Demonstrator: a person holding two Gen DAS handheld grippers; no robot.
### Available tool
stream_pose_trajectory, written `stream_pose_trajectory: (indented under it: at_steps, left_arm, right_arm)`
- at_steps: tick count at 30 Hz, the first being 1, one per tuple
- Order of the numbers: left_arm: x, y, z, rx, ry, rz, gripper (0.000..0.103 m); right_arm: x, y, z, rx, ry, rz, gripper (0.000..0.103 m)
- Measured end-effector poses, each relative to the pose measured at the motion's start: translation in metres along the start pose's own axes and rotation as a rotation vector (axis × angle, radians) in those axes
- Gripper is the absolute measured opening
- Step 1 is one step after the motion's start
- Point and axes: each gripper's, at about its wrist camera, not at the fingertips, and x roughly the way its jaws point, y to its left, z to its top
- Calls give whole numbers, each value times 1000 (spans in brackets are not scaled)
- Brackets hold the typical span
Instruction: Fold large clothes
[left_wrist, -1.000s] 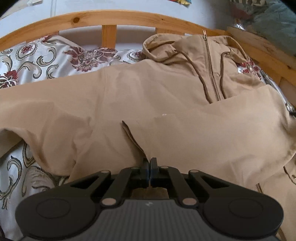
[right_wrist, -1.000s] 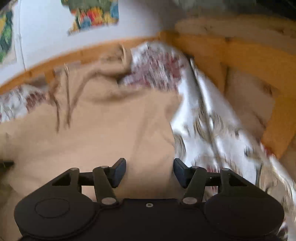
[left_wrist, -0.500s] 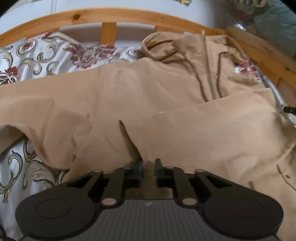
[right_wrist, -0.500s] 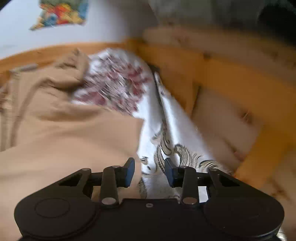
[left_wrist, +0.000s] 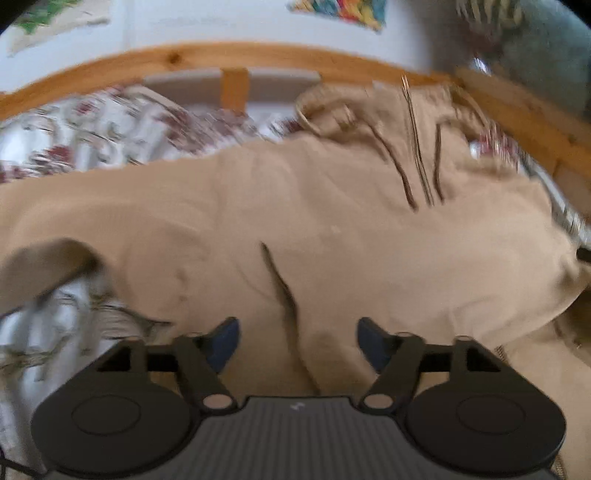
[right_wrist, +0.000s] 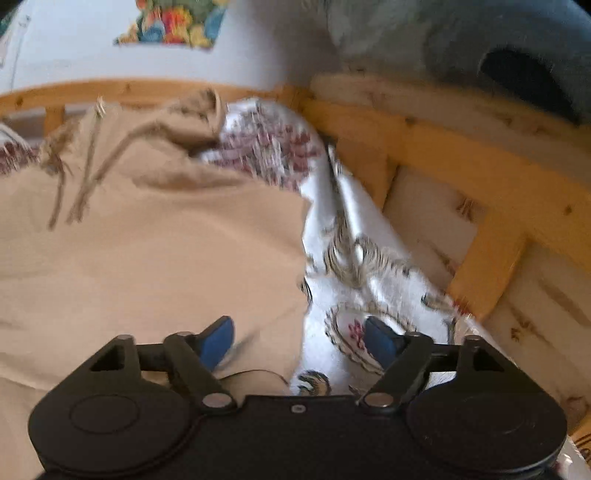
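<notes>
A large tan zip hoodie lies spread on the bed, hood and drawstrings toward the headboard. One folded-over panel ends in an edge that runs down the middle toward my left gripper. That gripper's jaws are opening, wide apart, with the fold edge lying loose between them and no pad pressing on it. In the right wrist view the hoodie fills the left half, its side edge running down the middle. My right gripper straddles that edge, jaws opening wide, gripping nothing.
A white bedspread with red flowers and gold scrolls covers the bed. The wooden bed frame runs along the back and right side. A grey-blue plush heap sits beyond the frame's corner. Posters hang on the wall.
The left gripper went from shut on the hoodie's fold edge to wide open and pulled back a little. The right gripper swung right then back, and its jaws widened over the hoodie's side edge.
</notes>
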Motion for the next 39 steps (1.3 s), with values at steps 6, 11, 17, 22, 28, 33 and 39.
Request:
stream_pose_trajectory:
  at_steps: [6,11,17,22,28,33,39]
  left_arm:
    - [-81,52,-16,-90,-65,124,95]
    - [-132,111,-36,-276,-96,244,101]
    - [-161,154,-39,-544,-192,266,102]
    - [-144,137,-14,-634,-281,390,102]
    - [-80,111,19,-654,-218,757,102]
    - [-75,141,29,-740,-141,992,102]
    - [-128,191,-6,-901,-165,1126,102]
  right_arm:
    - [-35,47,12,17,-106,173,102]
    - [-38,111,18,-67,-130,360,102]
    - [-49,187,16,-245,-138,494,102]
    - [-52,194,12,-169,-66,529,102]
    - [-65,176,3,-93,-51,500,102]
    - [-73,155,-12,-35,-58,455,102]
    - [-77,146,-18,8,-66,497,102]
